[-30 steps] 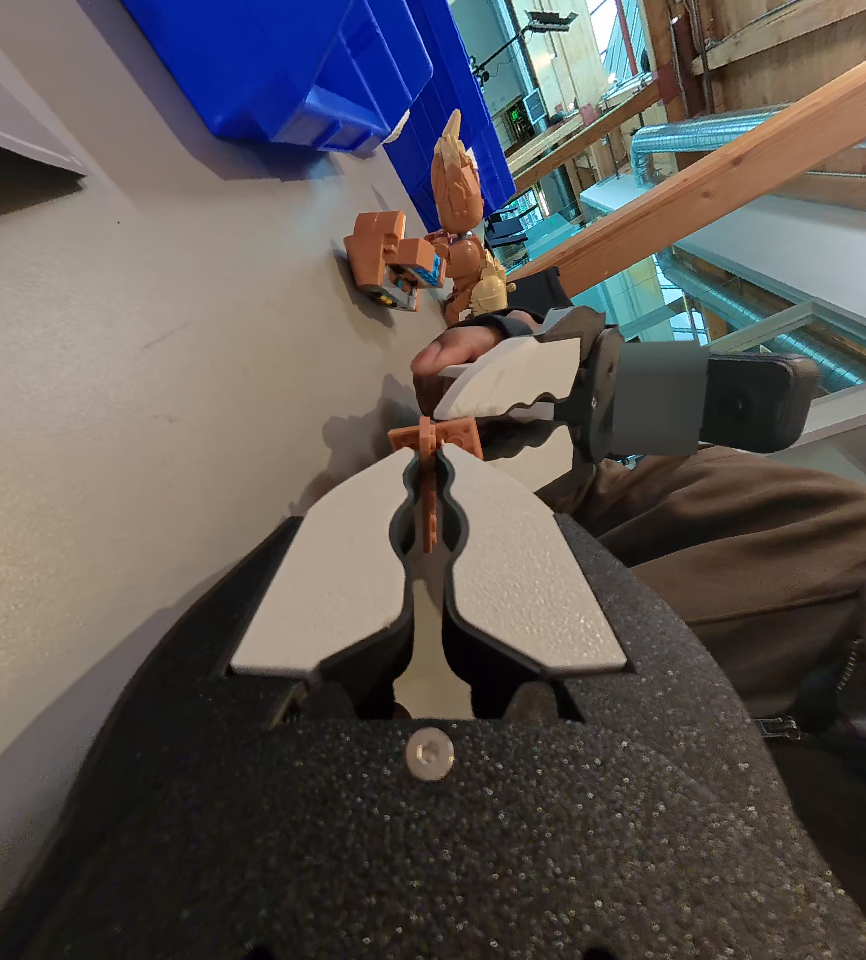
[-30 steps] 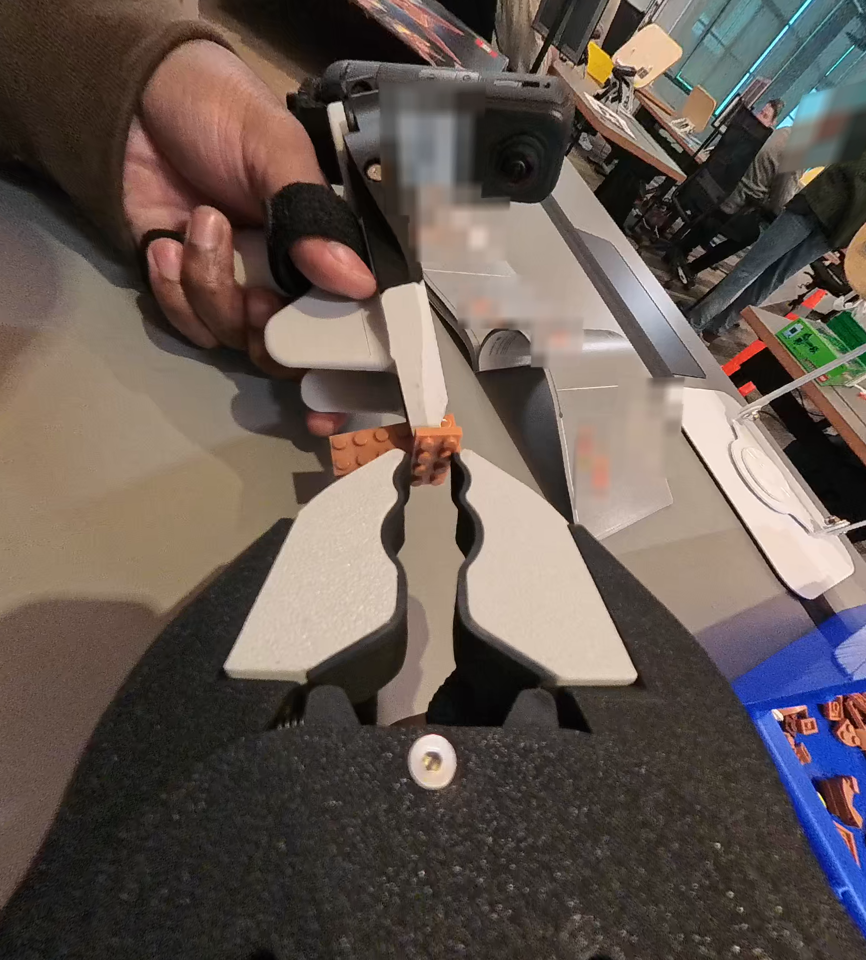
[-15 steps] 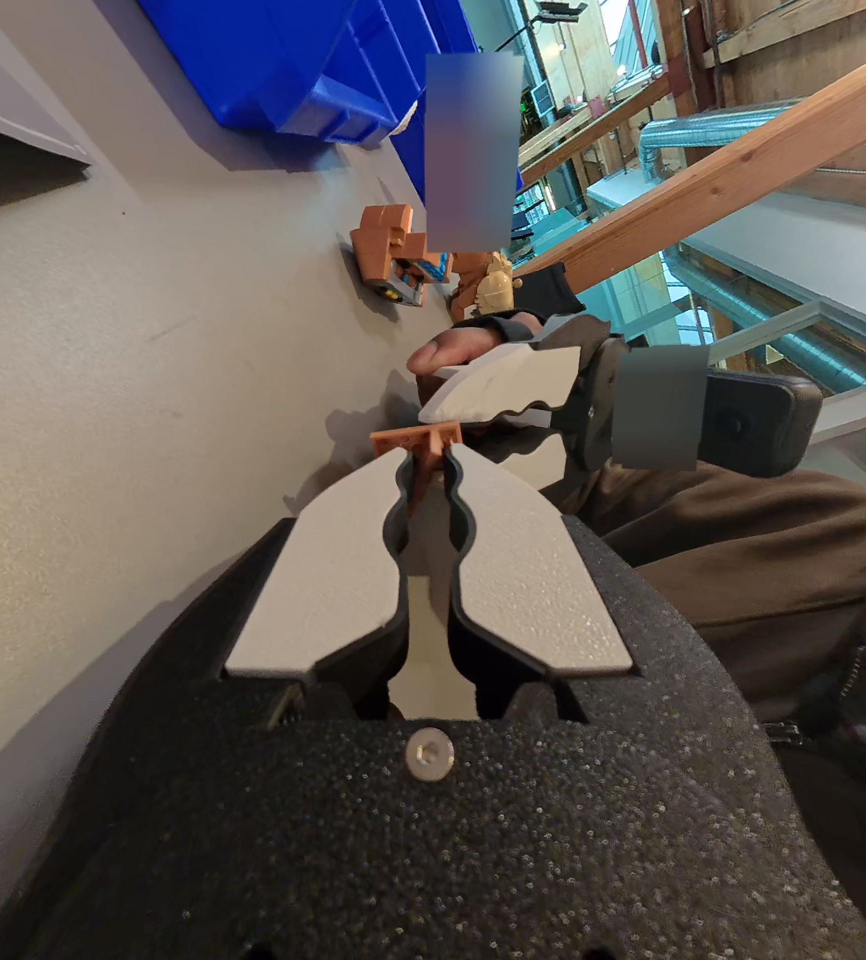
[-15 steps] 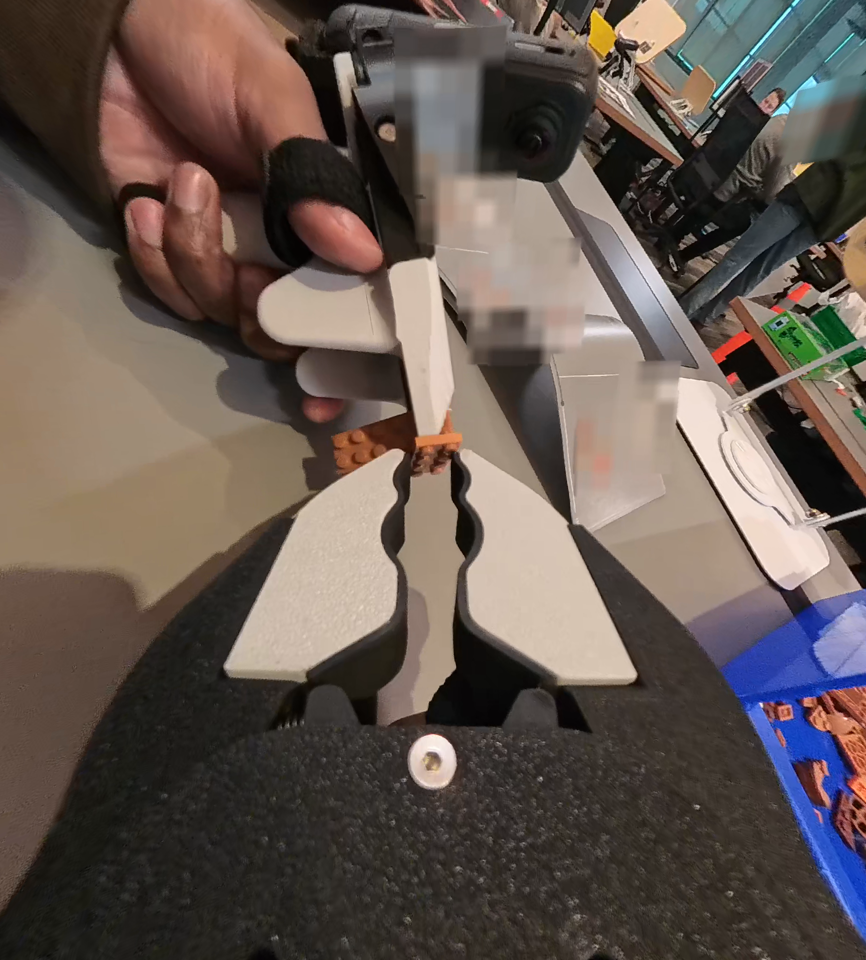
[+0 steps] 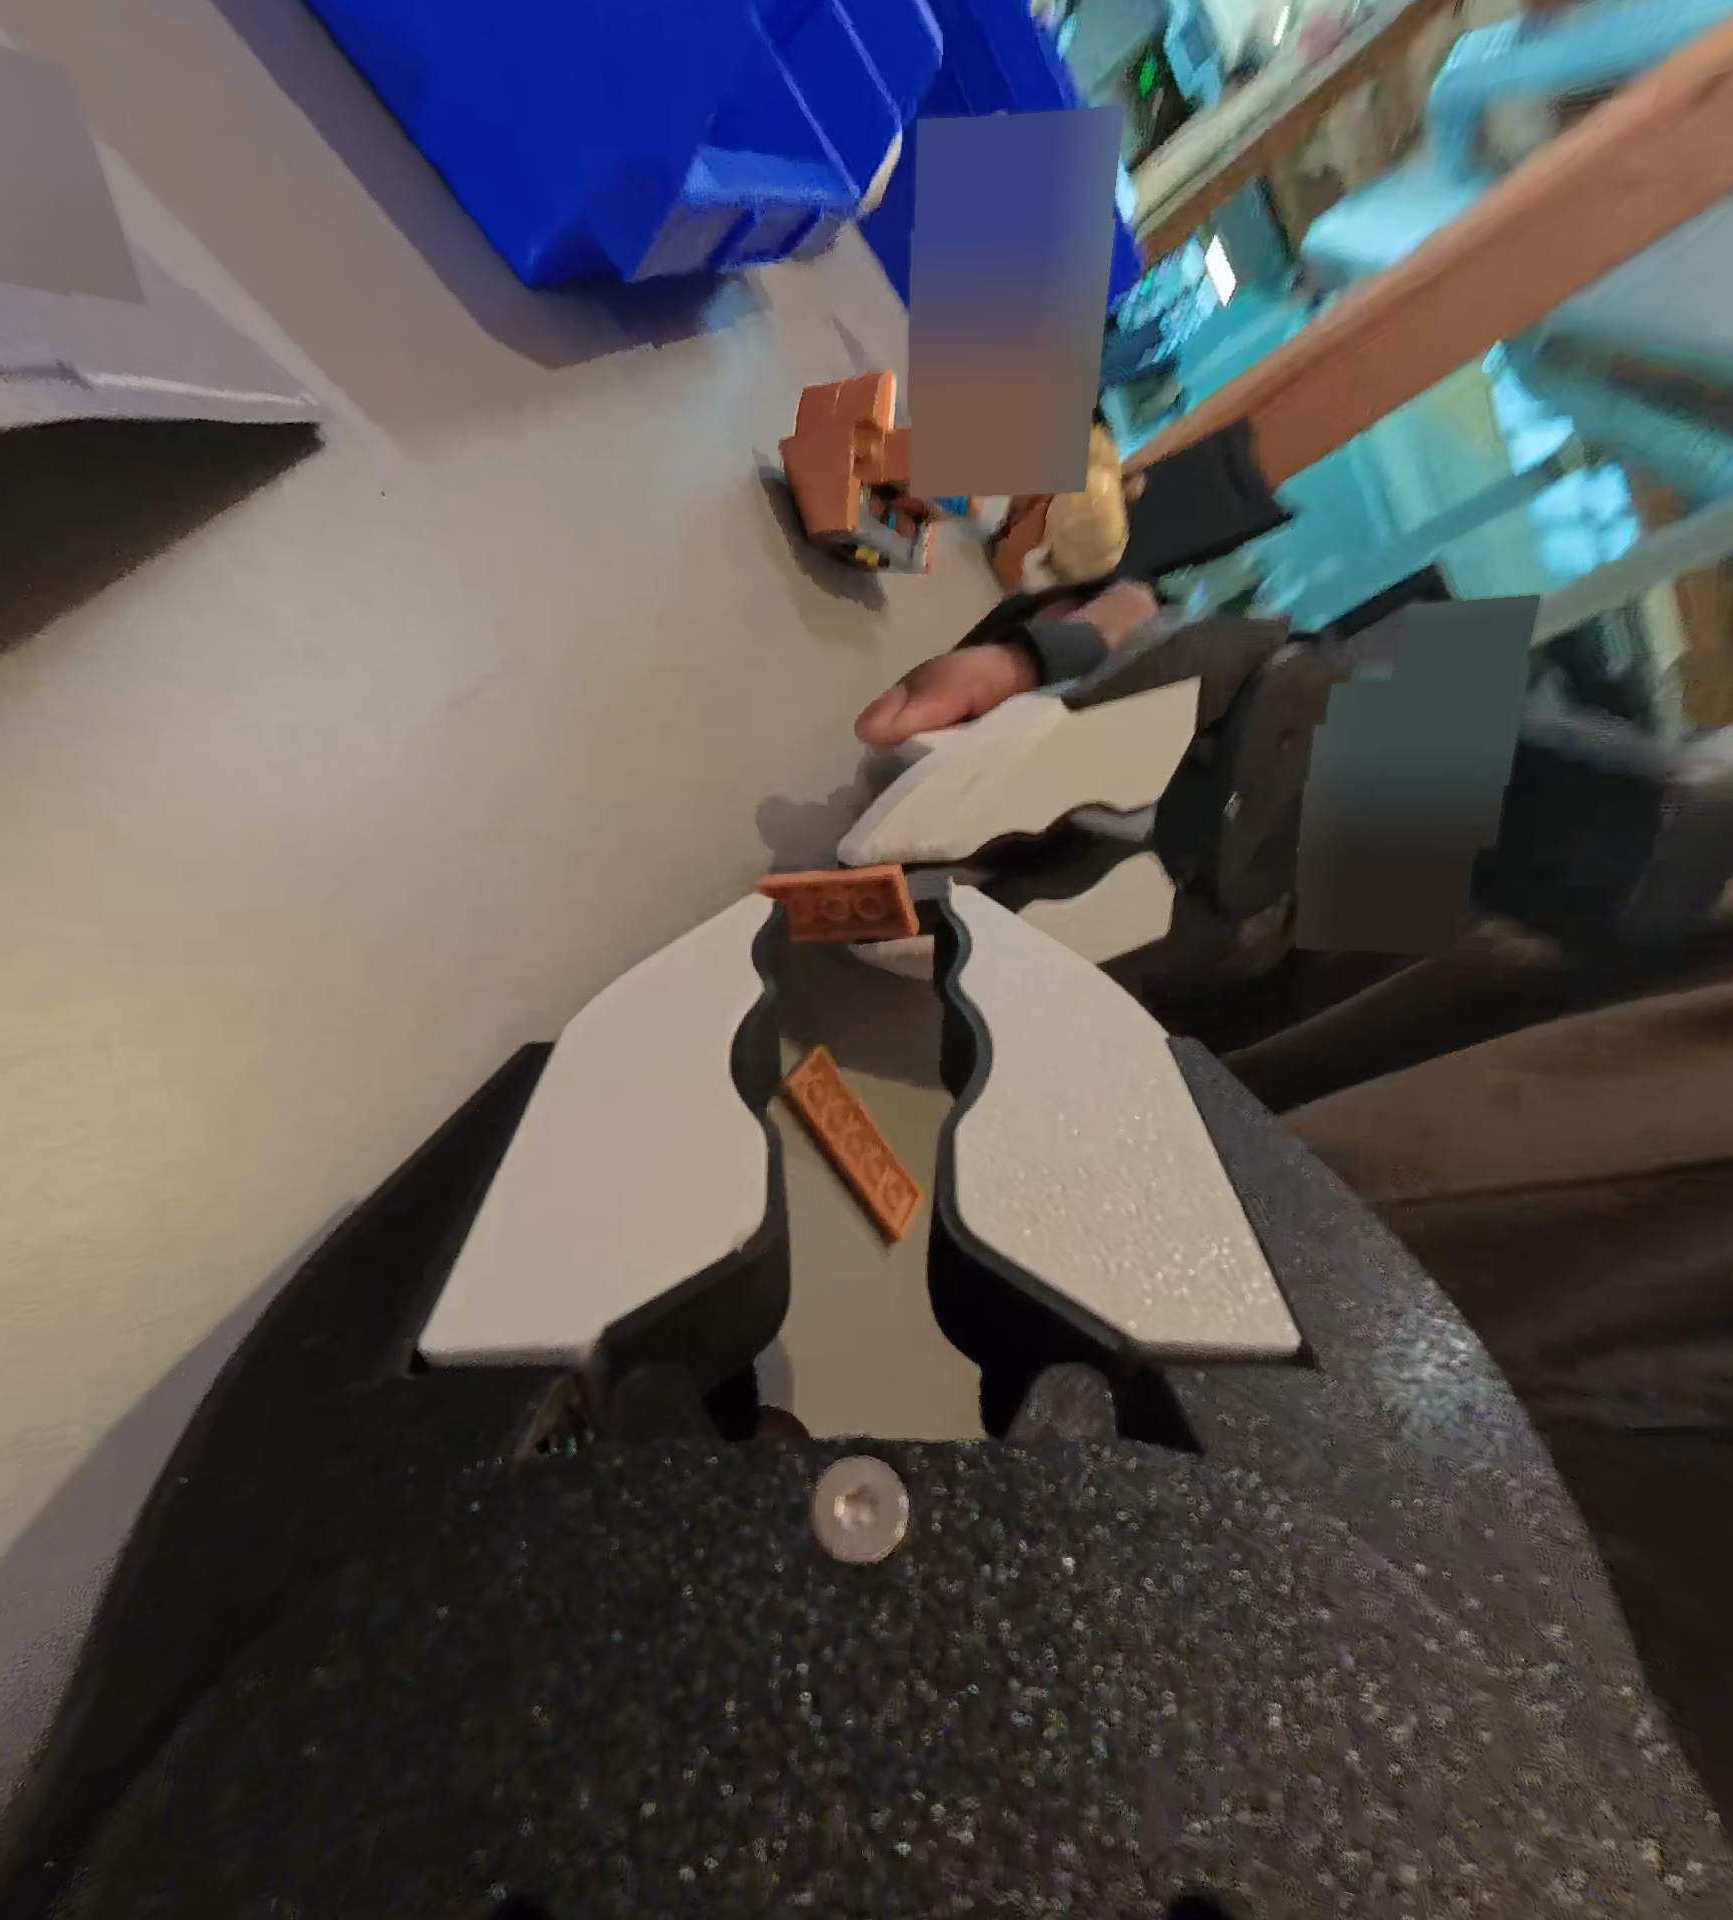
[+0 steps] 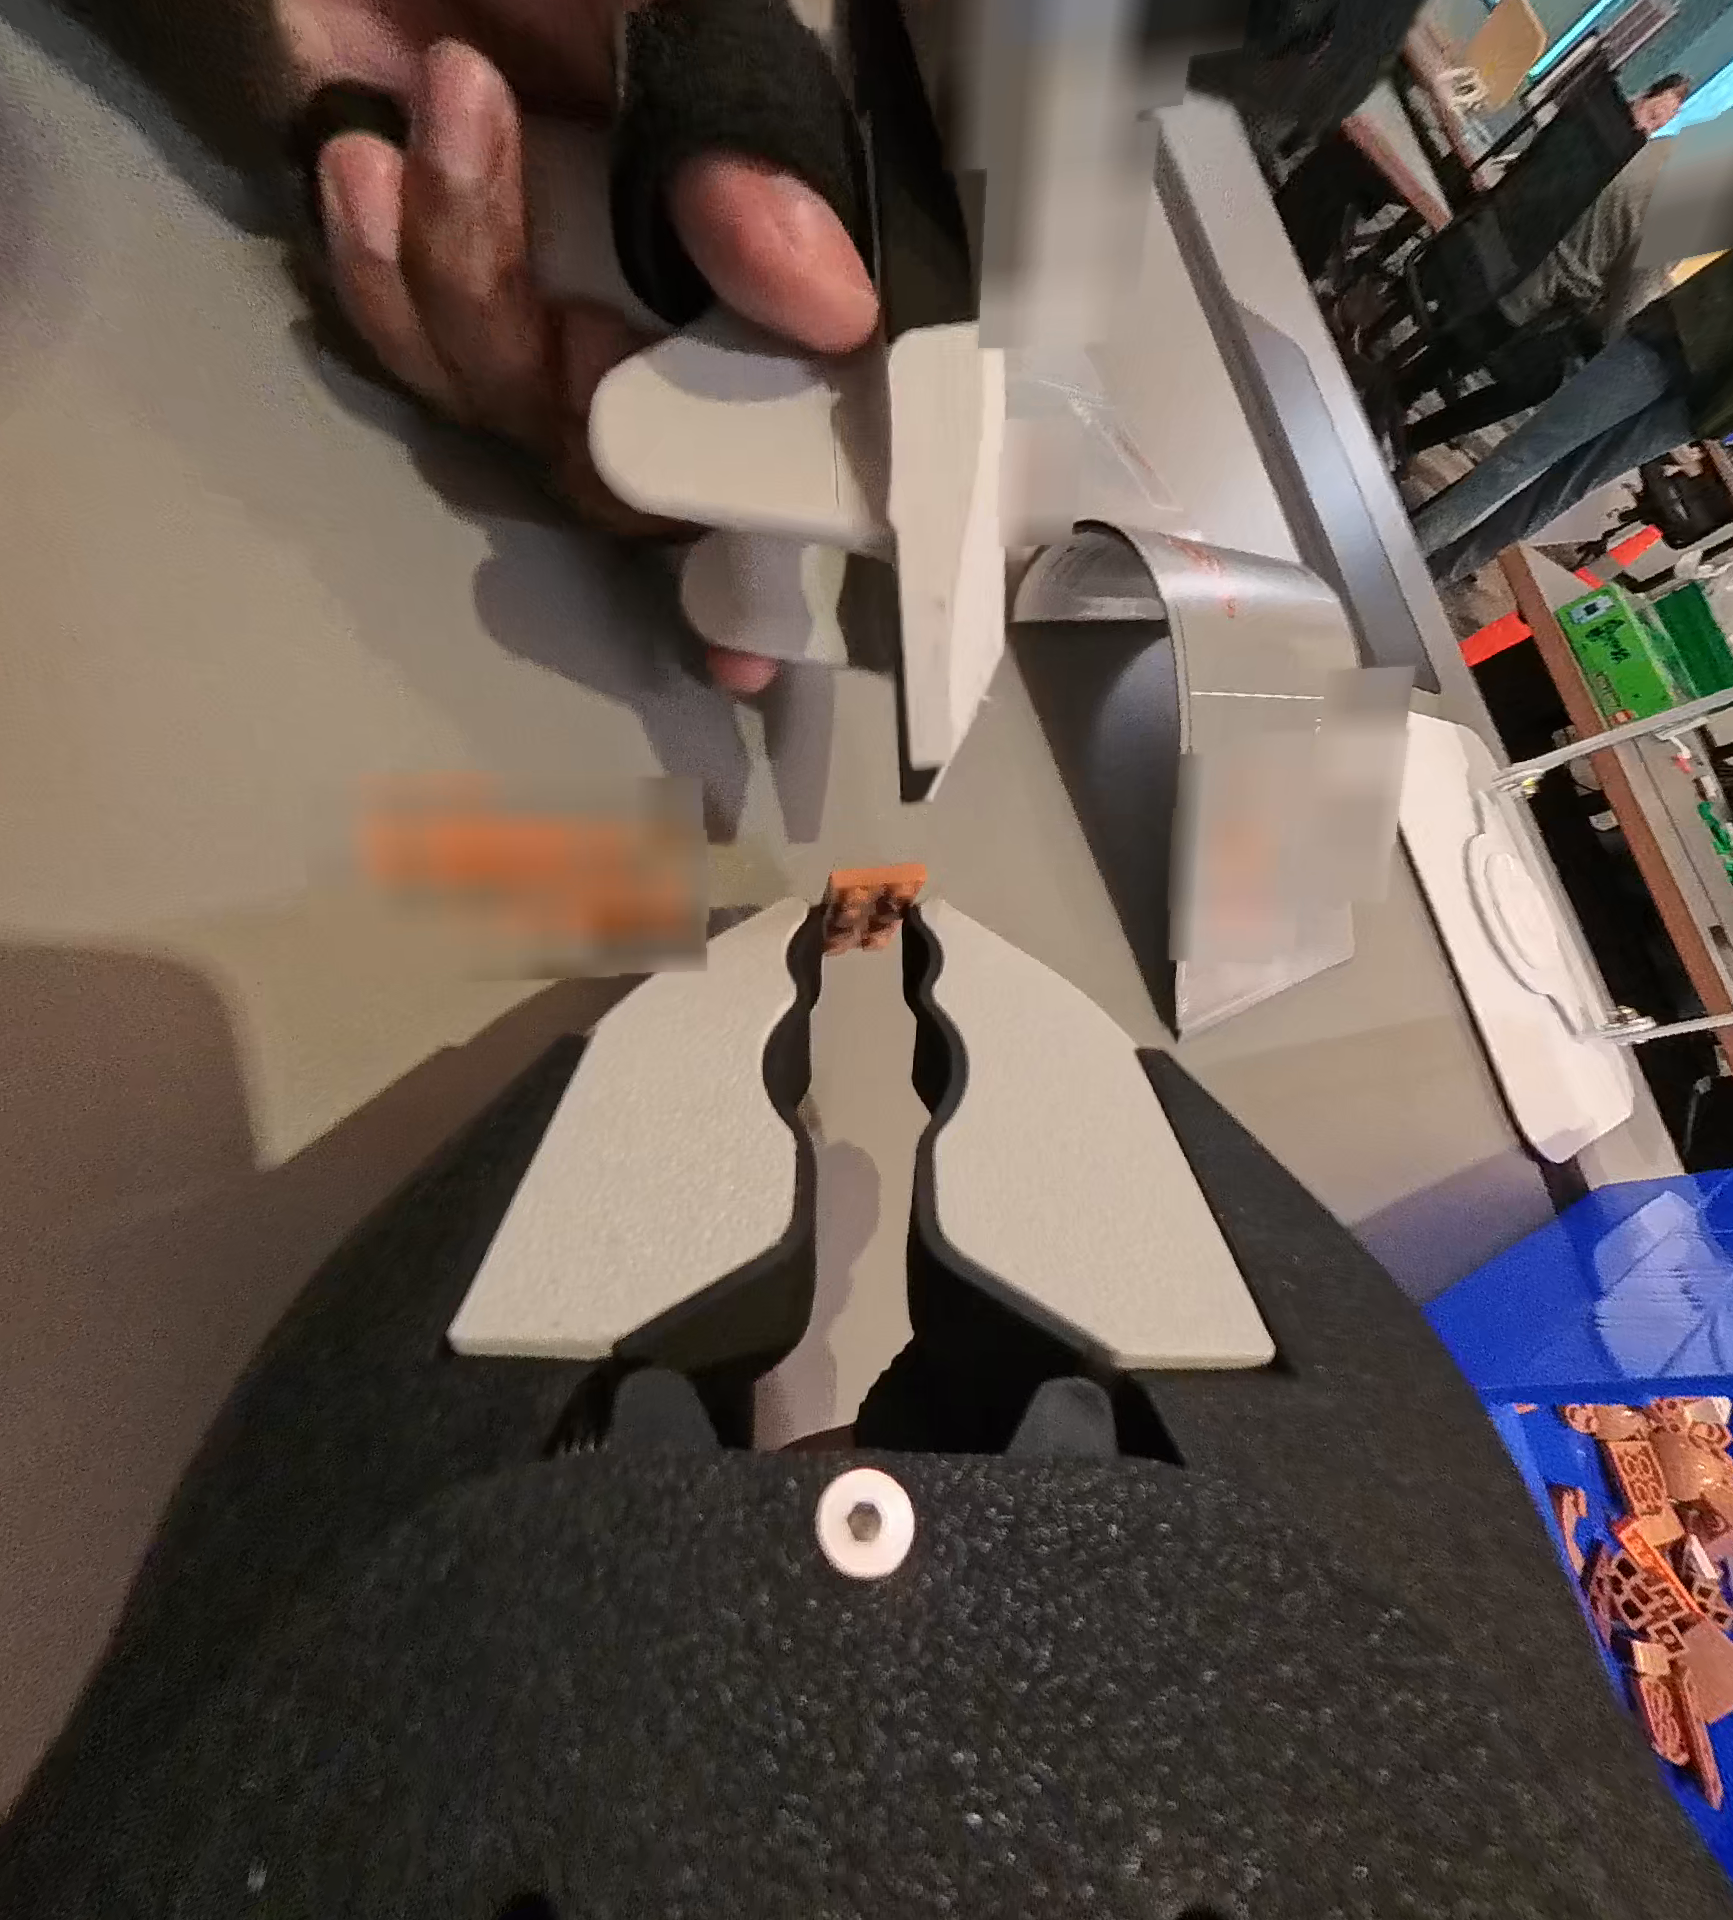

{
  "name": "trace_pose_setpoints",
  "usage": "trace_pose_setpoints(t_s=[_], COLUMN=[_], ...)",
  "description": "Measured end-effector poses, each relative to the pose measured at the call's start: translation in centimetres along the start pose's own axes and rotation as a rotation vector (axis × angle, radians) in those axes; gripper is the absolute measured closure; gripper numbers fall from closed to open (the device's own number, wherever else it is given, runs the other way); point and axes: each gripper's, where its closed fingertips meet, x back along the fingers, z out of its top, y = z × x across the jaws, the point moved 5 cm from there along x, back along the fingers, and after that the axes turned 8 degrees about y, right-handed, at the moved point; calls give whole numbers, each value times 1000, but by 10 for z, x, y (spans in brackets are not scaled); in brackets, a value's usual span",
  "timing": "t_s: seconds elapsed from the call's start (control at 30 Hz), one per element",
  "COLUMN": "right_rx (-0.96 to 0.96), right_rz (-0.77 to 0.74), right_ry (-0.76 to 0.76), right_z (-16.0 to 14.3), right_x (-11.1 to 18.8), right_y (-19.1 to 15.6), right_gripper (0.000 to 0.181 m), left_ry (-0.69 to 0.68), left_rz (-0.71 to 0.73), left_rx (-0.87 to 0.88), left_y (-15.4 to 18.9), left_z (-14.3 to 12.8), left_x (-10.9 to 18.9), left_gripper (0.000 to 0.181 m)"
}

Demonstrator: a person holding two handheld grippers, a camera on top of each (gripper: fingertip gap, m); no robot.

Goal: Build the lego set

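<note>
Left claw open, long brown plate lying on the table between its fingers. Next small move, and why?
Probably lower the left claw and close it on the long brown plate: it lies loose on the table between the open fingers, while the right claw pinches the small orange plate at its tips, ready to join.

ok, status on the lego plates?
Left gripper open, empty. Right gripper shut on small orange plate. Long orange plate loose on the table between left fingers, unjoined. No obstruction seen.
</note>
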Motion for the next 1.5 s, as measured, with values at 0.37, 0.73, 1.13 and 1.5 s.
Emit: trace_pose_setpoints(t_s=[0.37,0.73,1.13,1.5], right_rx=[145,232,216,-47], right_rz=[210,391,878,765], right_ry=[-144,-103,-203,-134], right_z=[-1,12,17,26], right_x=[2,9,-20,-33], right_y=[-18,-23,-26,-20], right_gripper=[167,151,141,163], left_ry=[-358,-289,-214,-139], left_rz=[67,36,-73,-99], left_rx=[-395,-365,-396,-464], left_y=[10,5,6,-1], left_z=[-34,-19,-5,5], left_x=[2,15,30,44], left_gripper=[150,150,150,151])
